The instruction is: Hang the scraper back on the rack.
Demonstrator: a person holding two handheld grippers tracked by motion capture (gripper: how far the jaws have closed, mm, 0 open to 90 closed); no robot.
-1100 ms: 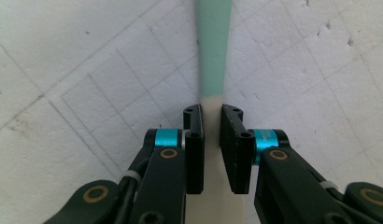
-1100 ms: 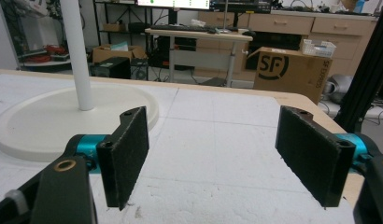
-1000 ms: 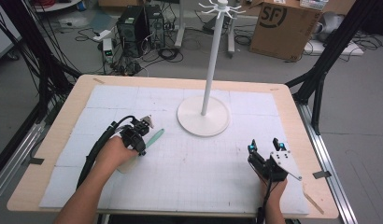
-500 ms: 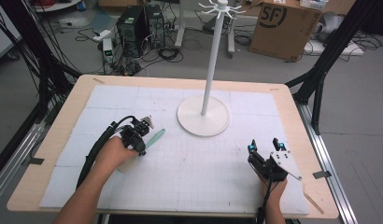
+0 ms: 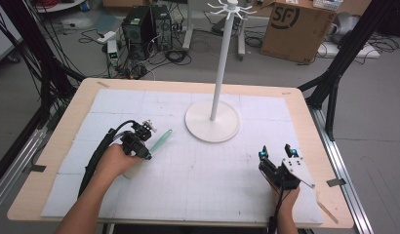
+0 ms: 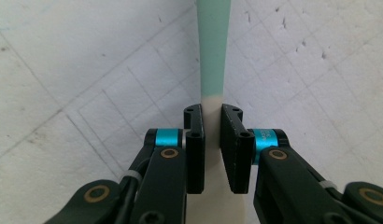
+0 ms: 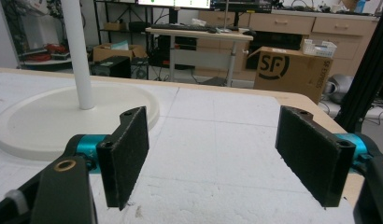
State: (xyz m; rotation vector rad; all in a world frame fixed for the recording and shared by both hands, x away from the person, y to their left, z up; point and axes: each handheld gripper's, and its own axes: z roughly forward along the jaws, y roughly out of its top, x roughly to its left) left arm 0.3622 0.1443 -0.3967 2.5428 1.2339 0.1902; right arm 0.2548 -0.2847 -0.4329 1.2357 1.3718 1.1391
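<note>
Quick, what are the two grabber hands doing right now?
Left gripper: closed on the cream end of the green-and-cream utensil, which lies on the table.
Right gripper: wide open, holding nothing.

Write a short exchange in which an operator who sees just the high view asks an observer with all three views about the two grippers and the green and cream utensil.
Operator: Has the left gripper really closed on the utensil?
Observer: Yes. In the left gripper view, the left gripper has its jaws pressed on either side of the utensil, on the cream part just below where the green begins.
Operator: Is the right gripper carrying anything?
Observer: No. In the right gripper view, the right gripper has its jaws wide apart, with bare table between them.
</note>
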